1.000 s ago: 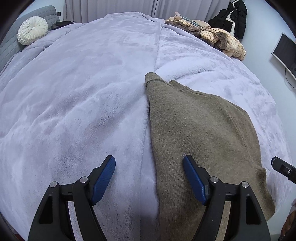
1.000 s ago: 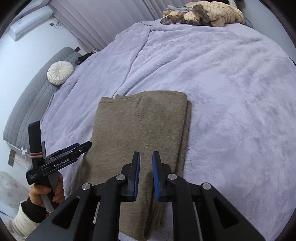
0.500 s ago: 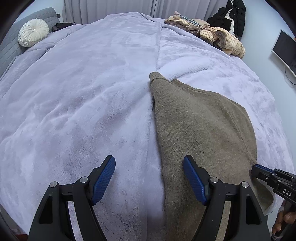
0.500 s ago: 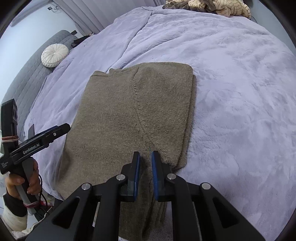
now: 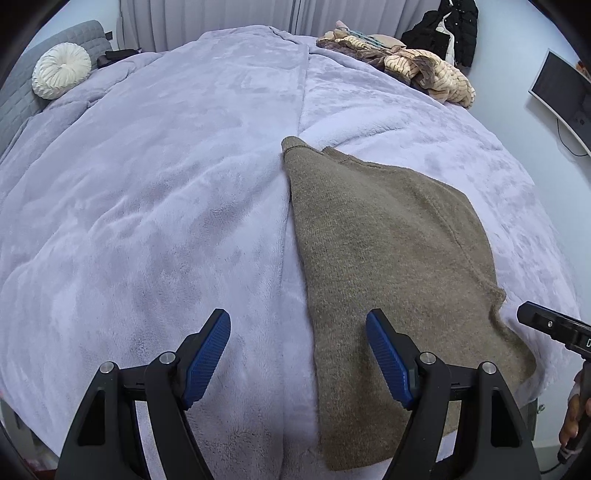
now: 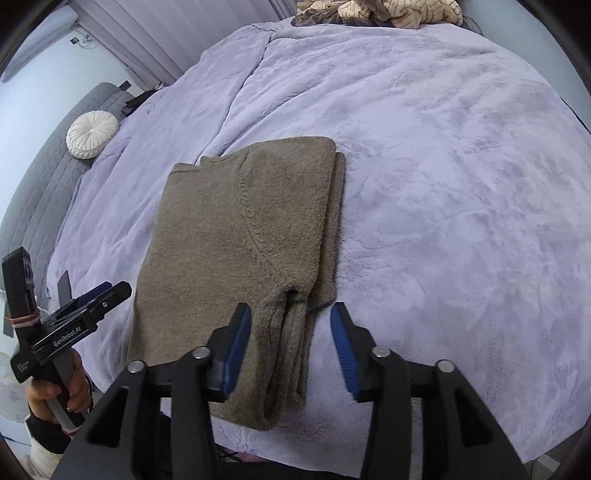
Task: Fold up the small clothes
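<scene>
Hiding part of folded brown sweater near edge, possibly touching it; left gripper and right gripper both spread wide, holding nothing.

Lilac bed (curtains perhaps behind).

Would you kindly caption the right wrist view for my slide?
Open right gripper above the near edge of a folded brown sweater on a lilac blanket.
</scene>
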`<state>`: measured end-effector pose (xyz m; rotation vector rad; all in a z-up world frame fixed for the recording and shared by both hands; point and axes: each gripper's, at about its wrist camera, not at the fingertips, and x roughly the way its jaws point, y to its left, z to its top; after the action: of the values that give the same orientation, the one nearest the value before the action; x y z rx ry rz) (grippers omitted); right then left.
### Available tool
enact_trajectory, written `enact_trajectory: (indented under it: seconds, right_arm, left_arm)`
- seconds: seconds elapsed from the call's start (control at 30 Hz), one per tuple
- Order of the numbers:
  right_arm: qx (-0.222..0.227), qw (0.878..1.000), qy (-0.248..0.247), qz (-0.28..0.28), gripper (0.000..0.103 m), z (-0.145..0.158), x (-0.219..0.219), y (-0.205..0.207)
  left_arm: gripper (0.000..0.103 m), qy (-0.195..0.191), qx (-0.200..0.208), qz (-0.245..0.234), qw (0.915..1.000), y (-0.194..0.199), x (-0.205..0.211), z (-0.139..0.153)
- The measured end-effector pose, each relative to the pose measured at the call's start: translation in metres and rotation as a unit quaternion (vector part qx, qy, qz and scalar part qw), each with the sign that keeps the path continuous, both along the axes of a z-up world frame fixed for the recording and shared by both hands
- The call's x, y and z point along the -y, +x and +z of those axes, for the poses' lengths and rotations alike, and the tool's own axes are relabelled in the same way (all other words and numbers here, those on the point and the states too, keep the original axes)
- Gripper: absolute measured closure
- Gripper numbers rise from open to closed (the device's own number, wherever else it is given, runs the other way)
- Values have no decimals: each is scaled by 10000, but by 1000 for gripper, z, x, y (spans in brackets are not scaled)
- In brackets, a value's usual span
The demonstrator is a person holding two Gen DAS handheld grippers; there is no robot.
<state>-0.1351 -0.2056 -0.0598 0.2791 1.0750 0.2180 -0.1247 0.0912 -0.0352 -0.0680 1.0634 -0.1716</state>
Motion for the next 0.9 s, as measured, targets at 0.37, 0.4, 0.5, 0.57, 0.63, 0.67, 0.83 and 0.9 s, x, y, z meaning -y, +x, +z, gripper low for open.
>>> enact_trajectory:
  seconds: [0.37,0.4,0.5,0.57,0.63,0.67,0.83,0.9]
  right_arm:
    - [201,9988,-457,15,20,28,-28,-2]
    - [222,9984,-528,4,19,31,-31,-2]
    - [225,9969,-753,-67,19,38,-37,0]
    - [231,9960,-861,-111,18,41,-39,1]
    - [198,9948,-988,-142,17,42,-43,2]
    - [205,9939,-1072,-168,17,43,-45,1]
    - [239,9886,-1470,-209,17,48,-54,1]
    - [241,9881,-1505,-215,12,48,-56,0]
  left_arm:
    - [26,66,175,-4,9998,-4,19,29]
    - [26,108,187,-6,9998,-4,20,31]
    - [19,192,207,34,9996,-5,22,35]
    - [1,196,244,69,9995,-6,21,35]
    - [1,265,276,119,9992,-7,20,36]
    - [1,284,251,133,9992,-7,20,36]
    - [1,401,265,201,9986,-7,21,35]
    - [1,411,288,226,9985,-8,21,35]
